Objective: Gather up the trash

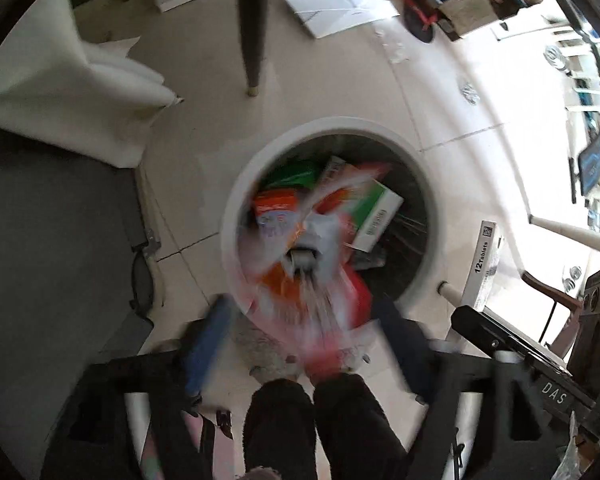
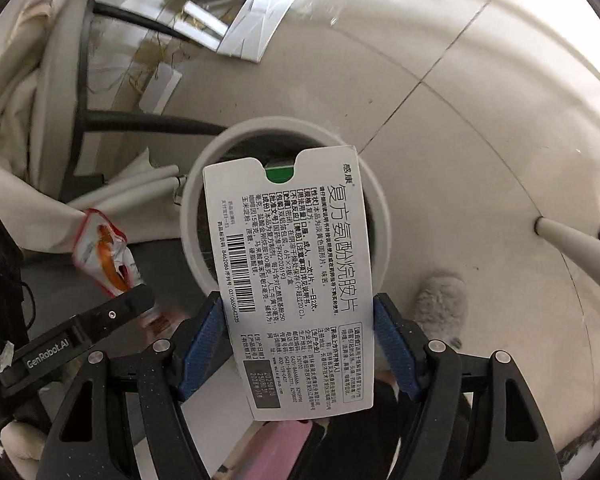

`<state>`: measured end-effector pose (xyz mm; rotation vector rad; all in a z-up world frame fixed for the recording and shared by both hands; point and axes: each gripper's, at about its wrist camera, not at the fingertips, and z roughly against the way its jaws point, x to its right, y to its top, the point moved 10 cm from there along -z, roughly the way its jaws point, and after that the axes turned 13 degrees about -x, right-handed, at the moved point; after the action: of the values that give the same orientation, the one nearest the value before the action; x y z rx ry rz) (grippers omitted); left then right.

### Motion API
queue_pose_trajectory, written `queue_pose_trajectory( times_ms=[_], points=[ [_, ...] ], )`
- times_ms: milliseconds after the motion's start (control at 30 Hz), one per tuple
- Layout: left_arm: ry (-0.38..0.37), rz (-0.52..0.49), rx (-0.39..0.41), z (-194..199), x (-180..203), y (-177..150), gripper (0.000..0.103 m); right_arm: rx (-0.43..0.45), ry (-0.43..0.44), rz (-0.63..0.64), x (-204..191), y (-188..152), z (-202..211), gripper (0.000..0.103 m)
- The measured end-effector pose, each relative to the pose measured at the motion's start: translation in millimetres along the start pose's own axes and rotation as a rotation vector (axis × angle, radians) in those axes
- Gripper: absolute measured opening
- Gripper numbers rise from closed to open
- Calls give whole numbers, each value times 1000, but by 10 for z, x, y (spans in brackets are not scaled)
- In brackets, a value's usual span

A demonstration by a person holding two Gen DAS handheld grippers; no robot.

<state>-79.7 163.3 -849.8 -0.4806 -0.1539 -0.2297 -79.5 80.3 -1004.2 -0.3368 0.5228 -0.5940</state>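
left tongs [image 1: 300, 344] standing wide, gripping nothing | red-orange wrapper [image 1: 308, 280] blurring between the spread fingers, over the white bin [image 1: 236, 200] ahead of them | right tongs [image 2: 300, 344] clamping white medicine box [image 2: 296, 280] upright, blue pads [image 2: 204, 340] pressing its edges, bin just beyond
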Motion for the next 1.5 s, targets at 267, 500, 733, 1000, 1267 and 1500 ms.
queue_pose_trajectory(
  times_ms=[267,500,733,1000,1267,1500],
  points=[
    [116,43,111,401,-260,-190,99,55,-164,73,-50,8,169,103],
    [176,32,208,1192,-150,-690,99,121,-321,115,-253,-238,923,103],
    [169,10,234,2039,128,-1384,99,148,-326,151,-613,-894,1909,103],
    [140,-18,263,3031,438,-2193,99,151,-304,213,-1017,-1748,3060,103],
    [56,-69,316,3852,798,-2907,99,152,-258,278,-1309,-2551,4011,103],
    [-41,-79,352,4316,986,-3387,99,178,-170,329,-1509,-3065,4662,103]
  ],
)
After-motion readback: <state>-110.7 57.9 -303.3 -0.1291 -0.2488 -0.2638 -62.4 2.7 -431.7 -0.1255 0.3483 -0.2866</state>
